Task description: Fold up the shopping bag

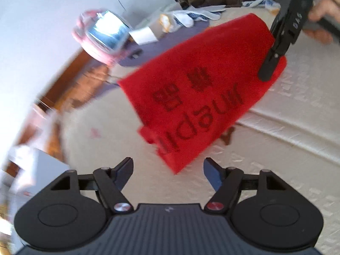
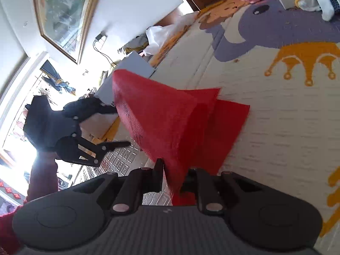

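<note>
Jaws of the left gripper stood wide apart, empty, just short of the red woven-fabric shopping bag. Bag hung above the cream patterned floor mat, its edge pinched in the right gripper.

We see the shopping bag as matt red cloth with a fine, rough weave. Both grippers, left and right, look matt black plastic with shiny metal pins. The mat seems embossed foam, perhaps.
</note>
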`<act>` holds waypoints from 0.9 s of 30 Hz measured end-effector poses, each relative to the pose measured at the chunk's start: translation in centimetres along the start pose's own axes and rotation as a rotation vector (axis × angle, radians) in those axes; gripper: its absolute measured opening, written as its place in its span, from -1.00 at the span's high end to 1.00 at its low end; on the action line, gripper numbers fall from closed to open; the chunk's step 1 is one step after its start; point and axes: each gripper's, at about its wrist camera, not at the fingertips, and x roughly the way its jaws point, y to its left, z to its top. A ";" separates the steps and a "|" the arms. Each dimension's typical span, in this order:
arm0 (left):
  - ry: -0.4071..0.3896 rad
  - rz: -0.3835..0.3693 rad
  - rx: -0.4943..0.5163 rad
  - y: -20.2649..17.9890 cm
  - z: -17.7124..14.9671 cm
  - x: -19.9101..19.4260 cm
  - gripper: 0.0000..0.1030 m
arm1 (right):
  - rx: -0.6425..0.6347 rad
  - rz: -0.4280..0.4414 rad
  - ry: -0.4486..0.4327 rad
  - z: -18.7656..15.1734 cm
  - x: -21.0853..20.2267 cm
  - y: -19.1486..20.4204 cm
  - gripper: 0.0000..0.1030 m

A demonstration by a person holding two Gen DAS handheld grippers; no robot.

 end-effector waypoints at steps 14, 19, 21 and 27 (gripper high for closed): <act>-0.215 0.164 0.394 -6.4 4.4 -2.3 -0.55 | -0.112 -0.053 0.210 2.3 0.6 1.8 0.69; -0.226 0.164 0.175 -3.3 5.2 0.9 -0.55 | -0.133 -0.056 0.237 2.4 1.1 2.2 0.68; -0.223 0.194 0.147 -2.8 5.0 1.7 -0.55 | -0.134 -0.048 0.242 2.3 1.2 2.2 0.68; -0.171 0.256 0.165 -3.0 4.2 4.3 -0.56 | -0.173 -0.051 0.273 2.7 1.3 2.5 0.70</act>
